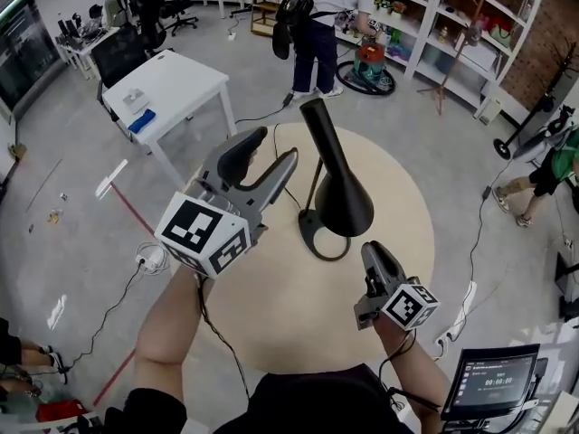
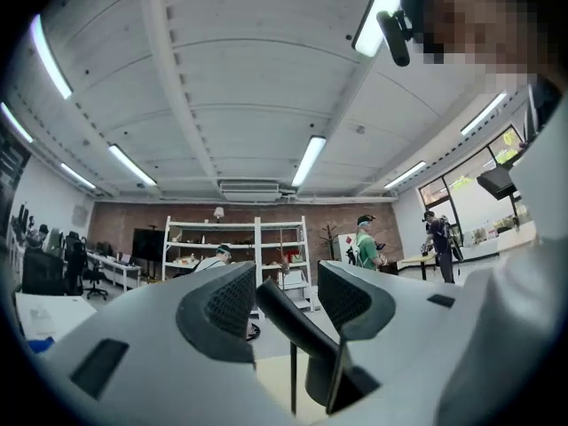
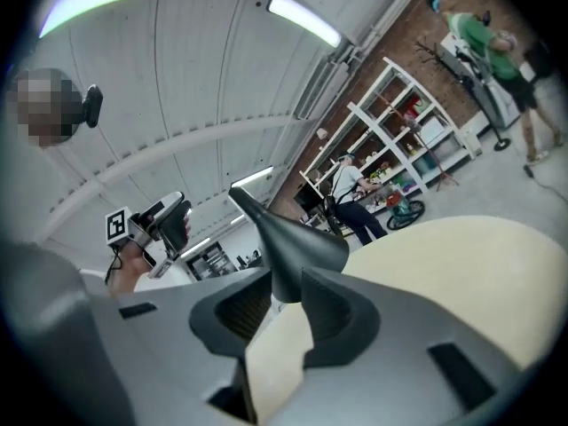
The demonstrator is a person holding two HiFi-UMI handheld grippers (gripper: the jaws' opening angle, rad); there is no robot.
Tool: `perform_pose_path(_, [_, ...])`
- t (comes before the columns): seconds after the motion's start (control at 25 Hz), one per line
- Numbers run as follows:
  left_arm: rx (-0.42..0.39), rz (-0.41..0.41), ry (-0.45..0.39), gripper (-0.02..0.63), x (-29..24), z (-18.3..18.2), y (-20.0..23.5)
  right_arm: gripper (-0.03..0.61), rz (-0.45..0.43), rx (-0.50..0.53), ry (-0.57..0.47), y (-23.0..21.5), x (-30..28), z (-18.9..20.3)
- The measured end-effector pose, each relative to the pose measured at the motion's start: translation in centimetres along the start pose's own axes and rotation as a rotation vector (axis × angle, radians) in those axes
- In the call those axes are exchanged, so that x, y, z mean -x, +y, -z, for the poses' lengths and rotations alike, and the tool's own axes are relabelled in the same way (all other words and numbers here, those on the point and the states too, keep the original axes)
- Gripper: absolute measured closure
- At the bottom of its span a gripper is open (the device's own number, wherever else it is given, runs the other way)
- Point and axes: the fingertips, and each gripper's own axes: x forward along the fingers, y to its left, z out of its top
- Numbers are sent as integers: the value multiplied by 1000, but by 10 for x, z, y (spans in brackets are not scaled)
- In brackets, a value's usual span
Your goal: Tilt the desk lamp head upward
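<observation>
Lamp head (image 1: 336, 179) in the head view is tilted with its wide end down. It's just ahead of my right hand-held gripper (image 1: 373, 253) and off to the right of the left hand-held gripper (image 1: 276, 150), and neither one is touching it. The lamp's ring base (image 1: 305, 229) sits on the round desk (image 1: 271, 315), ahead of both.

Left gripper view: the left hand-held gripper (image 2: 287, 282) has its jaws wide apart. The lamp head (image 2: 293, 322) shows through the gap, narrow end up, with nothing pinched.

Right gripper view: the right hand-held gripper (image 3: 284, 313) is wide open too. The lamp head (image 3: 293, 242) sits just past the jaw tips, and I can't tell if they touch it.
</observation>
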Motion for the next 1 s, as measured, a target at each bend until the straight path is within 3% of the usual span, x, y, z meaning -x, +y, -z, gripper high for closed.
perform_pose_path(0.16, [-105, 23, 49, 388, -45, -6, 13, 488, 3, -133, -36, -15, -10, 8])
perform_pose_path(0.36, [-94, 76, 175, 388, -85, 14, 9, 481, -20, -261, -58, -36, -18, 12])
perform_pose_path(0.72, [-106, 84, 312, 388, -113, 40, 3, 480, -102, -357, -62, -49, -26, 2])
perform_pose_path(1.0, [-133, 30, 358, 388, -120, 39, 10, 480, -142, -399, -43, -59, -32, -6])
